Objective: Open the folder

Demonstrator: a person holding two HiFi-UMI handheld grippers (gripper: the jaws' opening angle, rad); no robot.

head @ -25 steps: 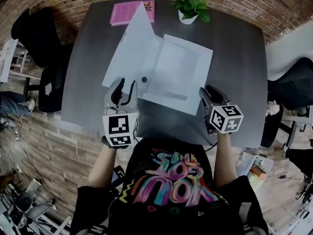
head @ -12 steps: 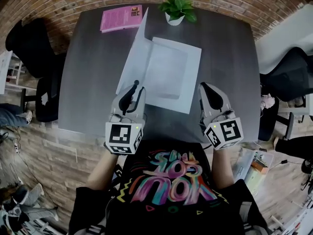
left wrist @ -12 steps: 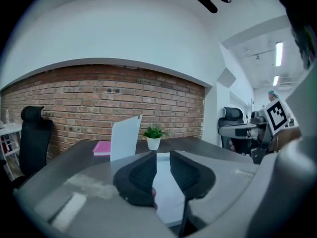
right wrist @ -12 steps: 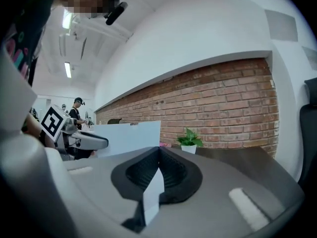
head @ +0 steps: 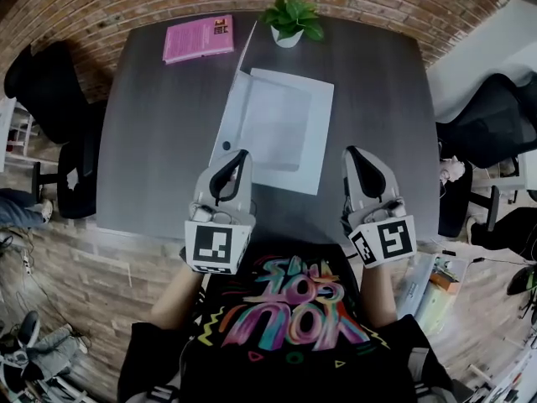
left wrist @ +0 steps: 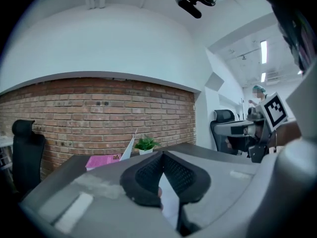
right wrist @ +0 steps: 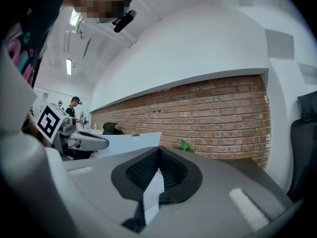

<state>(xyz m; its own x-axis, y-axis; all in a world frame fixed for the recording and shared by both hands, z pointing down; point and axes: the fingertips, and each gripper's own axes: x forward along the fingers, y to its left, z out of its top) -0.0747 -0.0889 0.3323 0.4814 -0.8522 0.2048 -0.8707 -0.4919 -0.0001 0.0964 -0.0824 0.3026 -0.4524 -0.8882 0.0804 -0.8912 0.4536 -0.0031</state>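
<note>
Looking down, I see a pink book (head: 198, 39) at the far left corner of the table (head: 151, 141), a potted plant (head: 289, 19) at its far edge, and black chairs (head: 46, 82) off both sides. Nothing blocks the white folder (head: 281, 128), which lies mid-table, its long axis running away from me, with its cover (head: 239, 99) raised along the left edge. My left gripper (head: 237, 156) has just closed its jaws together on nothing. My right gripper (head: 353, 152) has its jaws pressed together, also empty.
</note>
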